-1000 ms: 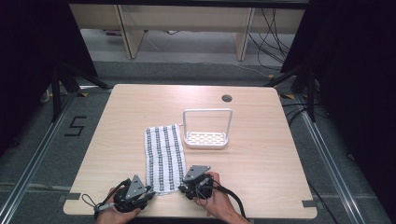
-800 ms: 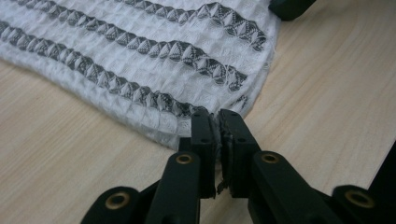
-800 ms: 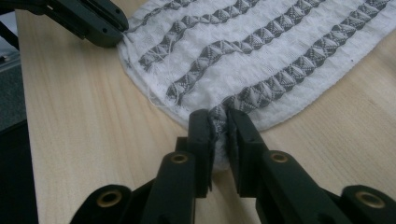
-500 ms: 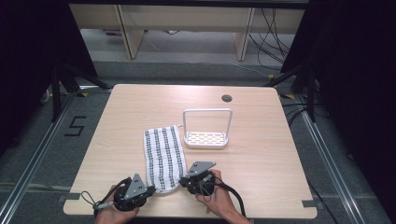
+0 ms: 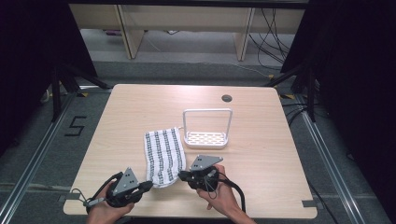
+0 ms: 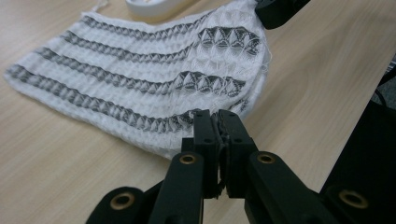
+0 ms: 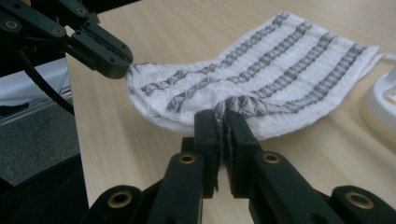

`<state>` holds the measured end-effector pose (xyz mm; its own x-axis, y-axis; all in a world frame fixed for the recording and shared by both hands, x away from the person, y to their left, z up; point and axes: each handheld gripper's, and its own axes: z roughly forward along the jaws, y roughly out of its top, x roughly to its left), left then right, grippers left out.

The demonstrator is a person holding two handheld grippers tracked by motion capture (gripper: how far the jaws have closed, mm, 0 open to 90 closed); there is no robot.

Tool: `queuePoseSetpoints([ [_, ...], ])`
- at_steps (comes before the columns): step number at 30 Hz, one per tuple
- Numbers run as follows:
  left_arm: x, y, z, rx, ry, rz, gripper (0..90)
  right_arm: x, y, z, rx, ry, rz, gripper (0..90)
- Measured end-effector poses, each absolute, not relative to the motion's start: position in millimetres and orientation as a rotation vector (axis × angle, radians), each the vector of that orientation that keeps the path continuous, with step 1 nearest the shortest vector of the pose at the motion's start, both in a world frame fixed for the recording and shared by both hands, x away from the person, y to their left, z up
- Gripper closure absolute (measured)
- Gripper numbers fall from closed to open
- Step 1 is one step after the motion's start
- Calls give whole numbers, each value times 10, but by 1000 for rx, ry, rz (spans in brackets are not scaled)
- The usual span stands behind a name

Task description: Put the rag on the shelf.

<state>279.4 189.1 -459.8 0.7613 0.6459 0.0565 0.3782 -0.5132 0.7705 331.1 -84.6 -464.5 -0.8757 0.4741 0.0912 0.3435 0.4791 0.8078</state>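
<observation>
A white towel with dark grey stripes (image 5: 162,151) lies in the front middle of the wooden table (image 5: 140,107). My left gripper (image 5: 148,185) is shut on its near left corner, and my right gripper (image 5: 182,176) is shut on its near right corner. In the left gripper view the black jaws (image 6: 218,126) pinch bunched cloth (image 6: 140,79), with the right gripper (image 6: 275,11) at the far corner. In the right gripper view the jaws (image 7: 223,123) clamp a fold of towel (image 7: 280,60), and the left gripper (image 7: 112,63) holds the other corner. The near edge hangs lifted off the table.
A white rack with a tall wire handle (image 5: 207,128) stands just behind the towel's far right end; its base (image 7: 380,112) shows at the edge of the right gripper view. A cable hole (image 5: 227,98) sits at the back. The table's front edge is close under both hands.
Both grippers have closed on the towel's near corners and risen a little. The near end of the towel now curves up off the table instead of lying flat.
</observation>
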Motion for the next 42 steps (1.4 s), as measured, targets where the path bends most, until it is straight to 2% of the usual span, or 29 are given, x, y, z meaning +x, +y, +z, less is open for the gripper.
queuePoseSetpoints([
  [10,2879,1955,-4146,2108,719,467,866,3394,-796,-4260,671,2515,1443,856],
  [18,2999,1991,-3606,2021,733,375,865,3470,-809,-3766,645,2419,1516,857],
  [26,3045,1978,-3165,1988,702,370,865,3461,-924,-3379,625,2353,1572,857],
  [36,3136,1889,-2924,1935,676,403,866,3362,-1103,-3144,642,2305,1618,857],
  [42,3295,1701,-2801,1904,656,405,866,3332,-1279,-3025,684,2259,1614,857],
])
